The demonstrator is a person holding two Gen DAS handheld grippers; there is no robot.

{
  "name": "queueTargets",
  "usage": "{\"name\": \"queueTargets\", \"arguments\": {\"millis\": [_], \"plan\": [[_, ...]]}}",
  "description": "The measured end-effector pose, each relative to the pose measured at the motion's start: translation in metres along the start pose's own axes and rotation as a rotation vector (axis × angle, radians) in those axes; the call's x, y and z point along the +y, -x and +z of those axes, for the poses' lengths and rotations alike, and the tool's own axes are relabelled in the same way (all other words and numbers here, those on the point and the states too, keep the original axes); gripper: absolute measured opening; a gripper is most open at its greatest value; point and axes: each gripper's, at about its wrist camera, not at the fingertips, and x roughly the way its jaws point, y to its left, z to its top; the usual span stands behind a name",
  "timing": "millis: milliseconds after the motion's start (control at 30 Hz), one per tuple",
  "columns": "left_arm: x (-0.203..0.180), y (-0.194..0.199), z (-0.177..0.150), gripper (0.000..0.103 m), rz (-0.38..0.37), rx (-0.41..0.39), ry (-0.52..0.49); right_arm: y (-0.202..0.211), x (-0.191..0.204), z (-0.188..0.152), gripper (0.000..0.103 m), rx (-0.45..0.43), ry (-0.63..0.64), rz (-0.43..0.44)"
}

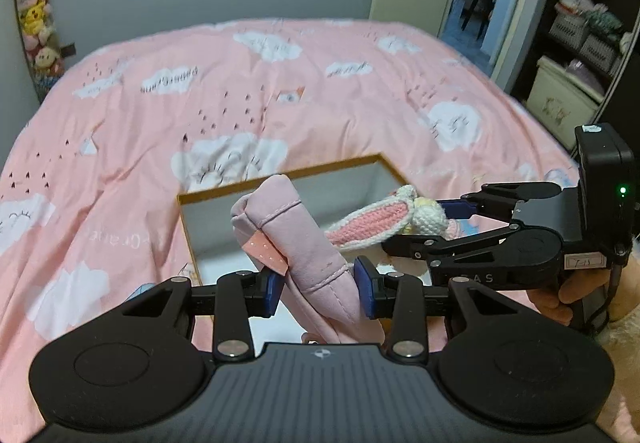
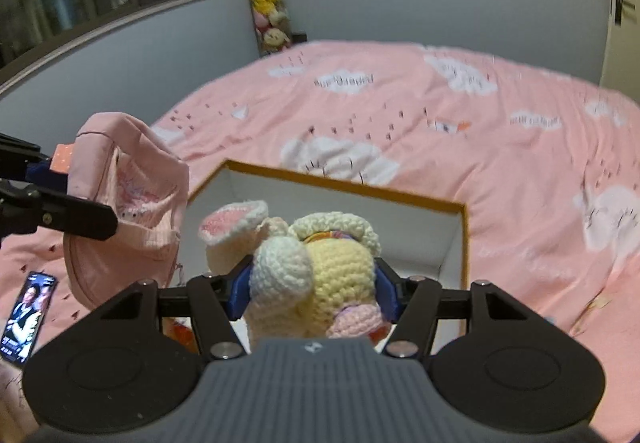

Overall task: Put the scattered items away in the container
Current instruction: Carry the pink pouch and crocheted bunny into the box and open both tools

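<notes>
- Left gripper clamped on pink pouch, held above the near edge of the box; right gripper clamped on crochet bunny, held over the box's near right corner.
- Could snag on release: pouch hangs long and floppy, partly outside the rim, so likely to drape over the edge or slide onto the bed.
- Could collide: both grippers crowd the same opening, bunny ear just beside the pouch.
- Bunny ear could catch the rim and tip the toy out.
- Phone lying near the bed's near left edge, not yet boxed; could get knocked off.
- Writing: "AS" visible on the right gripper's body, faint mirrored lettering on the bed cover, unreadable; small label on the right gripper too blurred.
</notes>
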Motion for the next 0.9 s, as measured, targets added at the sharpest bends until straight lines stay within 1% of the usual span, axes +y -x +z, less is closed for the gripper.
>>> {"name": "queueTargets", "arguments": {"millis": [133, 267, 333, 367, 433, 500, 533, 633, 900], "plan": [[0.012, -0.032, 0.001, 0.043, 0.007, 0.061, 0.032, -0.034, -0.003, -0.006, 0.063, 0.061, -0.033, -0.006], [0.019, -0.052, 0.006, 0.041, 0.001, 0.103, 0.055, -0.058, 0.0, -0.017, 0.063, 0.114, -0.046, -0.01], [0.017, -0.06, 0.011, 0.038, 0.028, 0.123, 0.044, -0.064, 0.003, -0.022, 0.063, 0.132, -0.042, -0.012], [0.016, -0.065, 0.013, 0.035, 0.056, 0.133, 0.03, -0.066, 0.005, -0.023, 0.063, 0.14, -0.041, -0.014], [0.013, -0.077, 0.015, 0.034, 0.11, 0.176, -0.014, -0.07, 0.008, -0.025, 0.063, 0.155, -0.041, -0.014], [0.014, -0.092, 0.014, 0.034, 0.11, 0.238, -0.025, -0.072, 0.01, -0.027, 0.064, 0.168, -0.039, -0.006], [0.013, -0.098, 0.013, 0.034, 0.116, 0.257, -0.032, -0.074, 0.011, -0.027, 0.064, 0.176, -0.038, -0.003], [0.009, -0.114, 0.005, 0.034, 0.152, 0.295, -0.066, -0.078, 0.013, -0.03, 0.064, 0.198, -0.037, -0.004], [0.016, -0.139, -0.006, 0.037, 0.184, 0.373, -0.054, -0.093, 0.013, -0.033, 0.065, 0.279, -0.014, 0.012]]}}
